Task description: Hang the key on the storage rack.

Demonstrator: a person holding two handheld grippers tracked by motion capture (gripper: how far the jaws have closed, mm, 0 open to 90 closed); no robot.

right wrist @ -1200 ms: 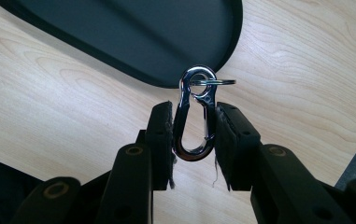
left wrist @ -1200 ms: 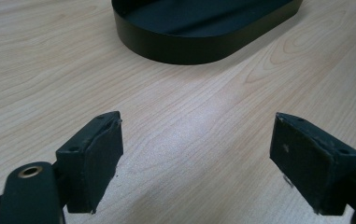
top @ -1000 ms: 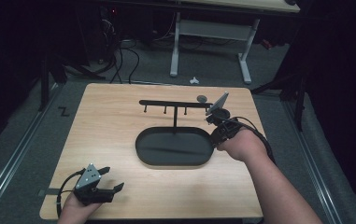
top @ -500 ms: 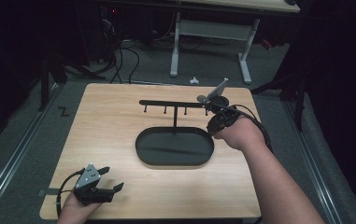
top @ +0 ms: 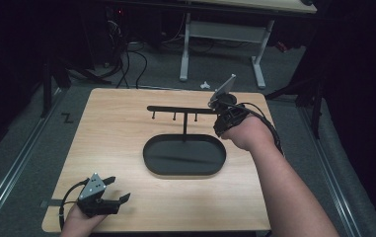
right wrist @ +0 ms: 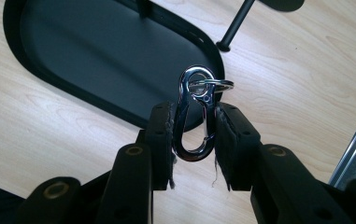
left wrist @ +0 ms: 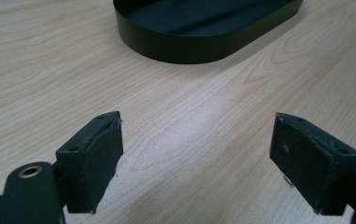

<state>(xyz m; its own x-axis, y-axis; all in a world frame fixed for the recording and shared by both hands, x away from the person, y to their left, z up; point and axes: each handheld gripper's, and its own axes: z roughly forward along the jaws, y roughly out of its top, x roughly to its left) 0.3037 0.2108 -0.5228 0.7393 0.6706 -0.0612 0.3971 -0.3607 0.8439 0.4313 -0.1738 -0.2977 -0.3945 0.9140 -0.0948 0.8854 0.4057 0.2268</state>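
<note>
One silver clip (right wrist: 194,114), a snap hook with a small ring through its top eye, stands upright between the pads of the right gripper (right wrist: 194,140), clamped by its two long sides; its looped end sticks out past the fingertips. In the high view the right gripper (top: 223,106) is held up at the right end of the rack (top: 183,109), near the table's far right corner. The rack is one black bar on a post with three pegs hanging under it, rising from one oval black tray (top: 151,158). The tray lies below and beyond the clip in the right gripper view. The left gripper (top: 114,190), jaws wide and holding nothing, rests low on the table (top: 116,123), with the tray (left wrist: 185,49) ahead of it.
</note>
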